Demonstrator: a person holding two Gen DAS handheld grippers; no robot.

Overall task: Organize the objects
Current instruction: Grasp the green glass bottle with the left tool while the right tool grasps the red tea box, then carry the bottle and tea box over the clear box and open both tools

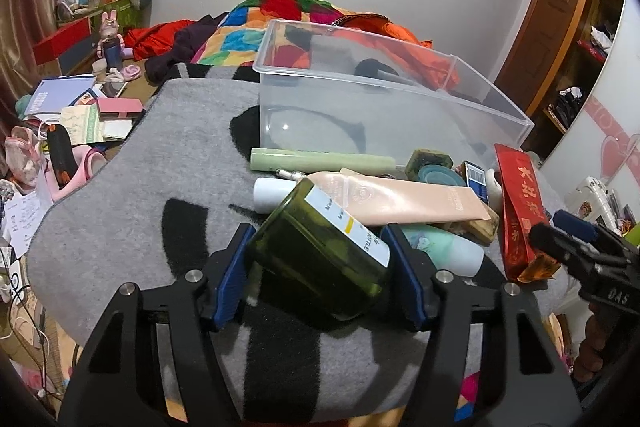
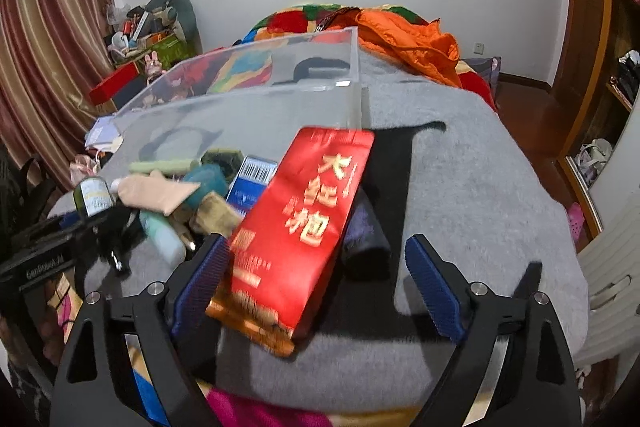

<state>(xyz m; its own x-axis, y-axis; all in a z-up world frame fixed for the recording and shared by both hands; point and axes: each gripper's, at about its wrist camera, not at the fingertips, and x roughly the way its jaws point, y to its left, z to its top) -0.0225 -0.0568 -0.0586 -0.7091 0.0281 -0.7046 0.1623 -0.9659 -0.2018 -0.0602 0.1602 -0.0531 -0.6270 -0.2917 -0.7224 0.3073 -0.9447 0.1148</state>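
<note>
My left gripper (image 1: pixel 320 267) is shut on a dark green bottle (image 1: pixel 320 251) with a white label, held tilted just above the grey blanket. Behind it lies a pile: a pink tube (image 1: pixel 404 197), a pale green stick (image 1: pixel 320 161), a mint bottle (image 1: pixel 444 251) and a blue box (image 1: pixel 476 181). A clear plastic bin (image 1: pixel 360 99) stands empty behind the pile. My right gripper (image 2: pixel 320 279) is open around a red tea packet (image 2: pixel 304 223), its left pad (image 2: pixel 204 275) touching the packet and the right pad apart from it. The packet also shows in the left wrist view (image 1: pixel 520 215).
The grey and black blanket (image 2: pixel 480 187) covers the bed. An orange jacket (image 2: pixel 412 39) and a colourful quilt (image 1: pixel 256 23) lie behind the bin. Cluttered books and boxes (image 1: pixel 80 111) sit at the left. A dark cloth roll (image 2: pixel 364 231) lies under the packet.
</note>
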